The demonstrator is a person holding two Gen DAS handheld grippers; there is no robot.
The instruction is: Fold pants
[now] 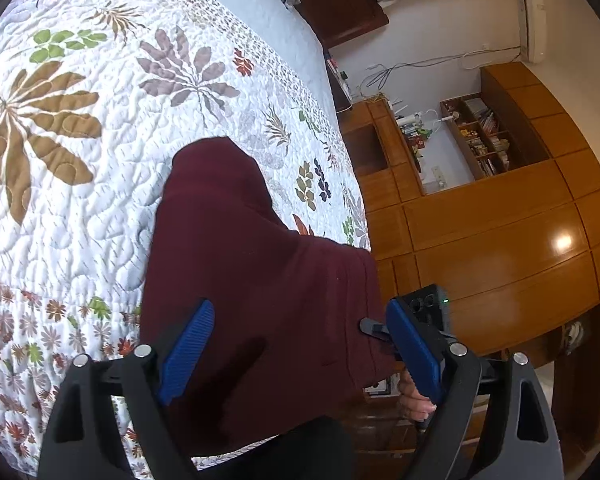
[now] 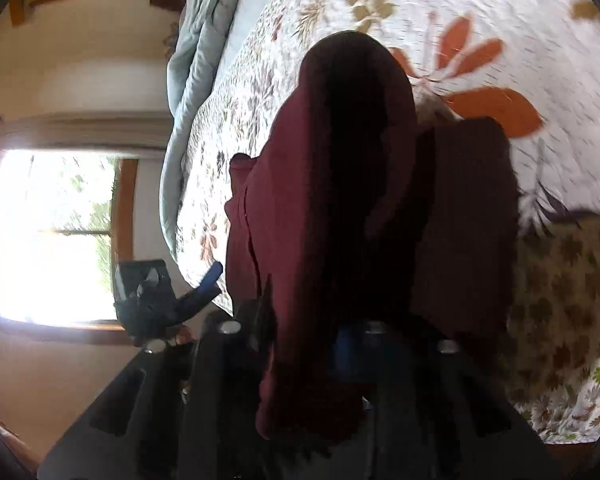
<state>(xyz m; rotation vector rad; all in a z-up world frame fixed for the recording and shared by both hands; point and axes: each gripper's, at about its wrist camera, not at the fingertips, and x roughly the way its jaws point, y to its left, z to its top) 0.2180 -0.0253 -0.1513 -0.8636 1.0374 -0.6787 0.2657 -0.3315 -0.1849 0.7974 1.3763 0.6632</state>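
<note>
From the left wrist view, the left gripper (image 1: pixel 296 356) with its ribbed blue pads had its jaws wide apart, one pad either side of the dark maroon fabric pants (image 1: pixel 252 280), neither pad pressing on the cloth. The pants lay on the near right part of the white quilted bedspread with leaf prints (image 1: pixel 80 140), running from the near edge toward the far middle of the bed. Just beyond the right-hand pad sat the right gripper (image 1: pixel 374 327), its black tip against the pants' right edge at the bedside. With only that one side caught, I judged the loose side could sag or slide off the bed edge, and the left jaws might close on a single layer and drag the fold crooked. I could read no writing here; the books on the wooden shelf unit (image 1: pixel 480 136) at the far right were too small to make out.

From the right wrist view, blurred and dark, the pants (image 2: pixel 340 200) rose directly out of the right gripper's (image 2: pixel 352 354) jaws, which were closed on the bunched cloth near the camera. A thick wad like that could slip out when lifted, I thought. The left gripper (image 2: pixel 210 280) showed at the near left, in front of the bright window (image 2: pixel 52 232). No label or brand could be read
</note>
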